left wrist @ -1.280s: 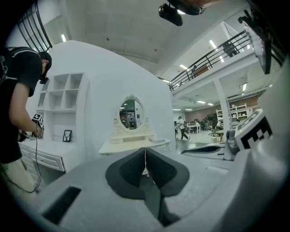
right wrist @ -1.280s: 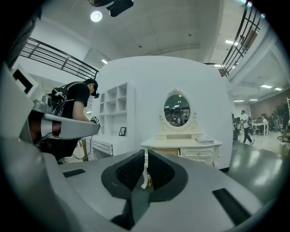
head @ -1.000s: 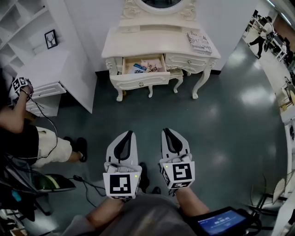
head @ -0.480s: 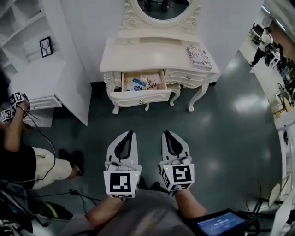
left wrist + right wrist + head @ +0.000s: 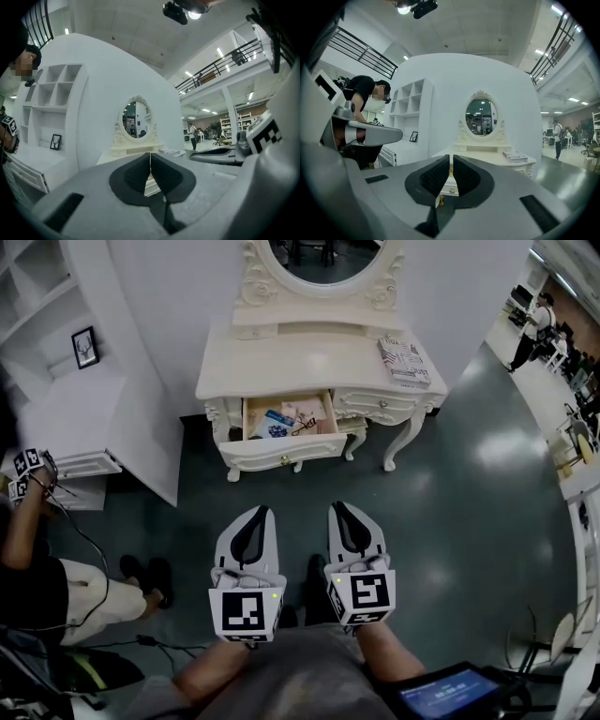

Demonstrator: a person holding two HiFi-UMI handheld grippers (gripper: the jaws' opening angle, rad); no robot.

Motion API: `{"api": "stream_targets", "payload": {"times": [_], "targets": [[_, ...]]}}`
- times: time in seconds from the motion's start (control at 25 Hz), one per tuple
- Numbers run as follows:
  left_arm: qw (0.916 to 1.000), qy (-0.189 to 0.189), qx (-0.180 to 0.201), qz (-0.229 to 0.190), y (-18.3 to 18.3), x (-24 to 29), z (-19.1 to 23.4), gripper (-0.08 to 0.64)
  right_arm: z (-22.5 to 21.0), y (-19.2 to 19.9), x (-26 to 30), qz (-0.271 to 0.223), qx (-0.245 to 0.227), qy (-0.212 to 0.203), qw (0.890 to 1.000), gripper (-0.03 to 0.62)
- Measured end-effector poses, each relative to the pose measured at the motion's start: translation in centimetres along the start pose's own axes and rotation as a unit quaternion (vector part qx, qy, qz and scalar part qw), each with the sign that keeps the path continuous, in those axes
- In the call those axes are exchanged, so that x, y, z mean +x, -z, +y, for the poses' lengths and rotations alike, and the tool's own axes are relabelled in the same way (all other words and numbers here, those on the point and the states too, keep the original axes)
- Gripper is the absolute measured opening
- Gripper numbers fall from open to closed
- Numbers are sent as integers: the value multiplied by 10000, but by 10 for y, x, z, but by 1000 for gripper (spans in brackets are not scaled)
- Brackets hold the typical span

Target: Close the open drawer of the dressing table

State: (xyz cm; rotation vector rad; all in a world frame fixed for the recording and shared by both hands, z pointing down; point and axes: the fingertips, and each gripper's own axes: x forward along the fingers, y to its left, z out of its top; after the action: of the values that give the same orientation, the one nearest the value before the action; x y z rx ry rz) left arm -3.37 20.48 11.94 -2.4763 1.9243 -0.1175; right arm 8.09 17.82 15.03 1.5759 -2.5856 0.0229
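Not begun yet. Still open: the drawer, sticking out from the left front of the dressing table, with small things inside. Left to do: step close and push it shut. Well in front of the dressing table, touching nothing: the left hand-held gripper and the right hand-held gripper, both pressed together, holding nothing.

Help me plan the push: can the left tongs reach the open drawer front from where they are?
Probably not yet. The left tongs, shut and empty, hang near the person's body, and the open drawer lies well ahead across the floor. Nothing blocks the way; stepping closer should do.
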Motion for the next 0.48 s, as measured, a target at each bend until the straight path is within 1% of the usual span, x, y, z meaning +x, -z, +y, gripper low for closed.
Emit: {"api": "stream_targets", "payload": {"times": [0.16,0.24,0.36,0.48], "targets": [[9999,-32,-69,88,8,29,3,17,-14,8,25,101,24,-26,9999,15],[9999,-36,-21,144,13,48,6,17,-24,12,41,164,71,-65,9998,15],[9995,-71,19,319,19,75,10,17,-39,22,65,312,199,-101,9993,15],[9985,-149,-51,515,26,103,12,17,-55,29,89,397,266,-187,9987,15]]}}
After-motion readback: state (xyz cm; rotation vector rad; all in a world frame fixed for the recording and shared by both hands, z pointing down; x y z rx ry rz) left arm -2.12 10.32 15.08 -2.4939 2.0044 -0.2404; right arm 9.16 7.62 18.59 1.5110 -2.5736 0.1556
